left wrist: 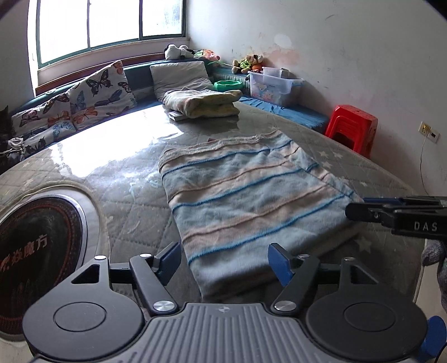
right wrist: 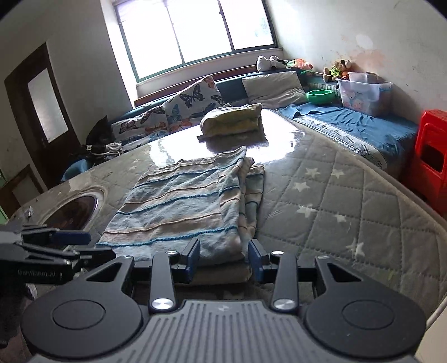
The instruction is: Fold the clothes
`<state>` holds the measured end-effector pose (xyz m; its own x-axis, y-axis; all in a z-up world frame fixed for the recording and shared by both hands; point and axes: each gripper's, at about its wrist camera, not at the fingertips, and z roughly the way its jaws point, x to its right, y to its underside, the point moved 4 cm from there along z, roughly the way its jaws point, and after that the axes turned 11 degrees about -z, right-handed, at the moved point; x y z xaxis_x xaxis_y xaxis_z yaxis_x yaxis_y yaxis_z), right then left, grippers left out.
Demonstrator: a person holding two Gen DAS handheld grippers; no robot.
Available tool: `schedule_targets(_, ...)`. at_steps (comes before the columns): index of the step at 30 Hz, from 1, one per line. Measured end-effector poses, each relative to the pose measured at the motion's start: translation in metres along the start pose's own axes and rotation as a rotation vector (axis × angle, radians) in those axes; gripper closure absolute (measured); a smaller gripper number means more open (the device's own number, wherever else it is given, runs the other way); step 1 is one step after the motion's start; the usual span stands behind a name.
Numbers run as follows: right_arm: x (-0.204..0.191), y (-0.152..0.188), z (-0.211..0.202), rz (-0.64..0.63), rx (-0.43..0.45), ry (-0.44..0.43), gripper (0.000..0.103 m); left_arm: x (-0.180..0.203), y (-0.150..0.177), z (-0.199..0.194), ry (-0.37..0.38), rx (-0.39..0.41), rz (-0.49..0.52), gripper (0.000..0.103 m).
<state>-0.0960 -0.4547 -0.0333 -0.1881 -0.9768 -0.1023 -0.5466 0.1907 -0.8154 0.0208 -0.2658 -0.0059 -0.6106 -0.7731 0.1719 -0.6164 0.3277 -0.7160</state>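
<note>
A: Quick pass, left to right. What's far left?

B: Left wrist view: round dark label with a metal rim (left wrist: 36, 251) set into the mattress (left wrist: 125, 212), glossy plastic over it. Butterfly cushions (left wrist: 92, 92) behind, under the window (left wrist: 111, 25).

A: Left gripper?

B: Left gripper (left wrist: 223, 259) has its jaws wide apart, nothing clamped. The near edge of the striped blanket (left wrist: 245, 201) sits between the blue pads (left wrist: 279, 264), not touching as far as I can see.

A: Blanket position?

B: Folded into a long strip, flat on the mattress, running away from the near edge. Right wrist view shows layers stacked, a lower layer sticking out on its right side.

A: Right gripper?

B: Right gripper (right wrist: 225, 255) is partly apart, at the blanket's near right corner. Fabric lies between the pads; I can't tell if they press on it. In the left view it comes in from the right edge, next to the blanket's right side.

A: Background?

B: Yellowish folded bundle (left wrist: 201, 103) further back, grey pillow (left wrist: 181, 76), green bowl (left wrist: 227, 85), clear bin (left wrist: 275, 89), soft toys (left wrist: 248, 62), red stool (left wrist: 353, 127) far right.
</note>
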Motion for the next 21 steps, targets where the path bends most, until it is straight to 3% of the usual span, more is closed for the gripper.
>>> schedule_targets(8, 0.006, 0.012, 0.003, 0.053, -0.018, 0.039, 0.065, -0.015, 0.012, 0.0, -0.038, -0.02, -0.032, 0.03)
schedule_targets(17, -0.001, -0.006, -0.002, 0.043, 0.054, 0.022, 0.064, -0.022, 0.011, -0.006, -0.052, -0.002, -0.082, 0.03)
schedule_targets(21, -0.004, -0.002, 0.008, 0.035, 0.023, 0.023, 0.064, -0.029, 0.01, -0.009, -0.063, 0.0, -0.113, 0.028)
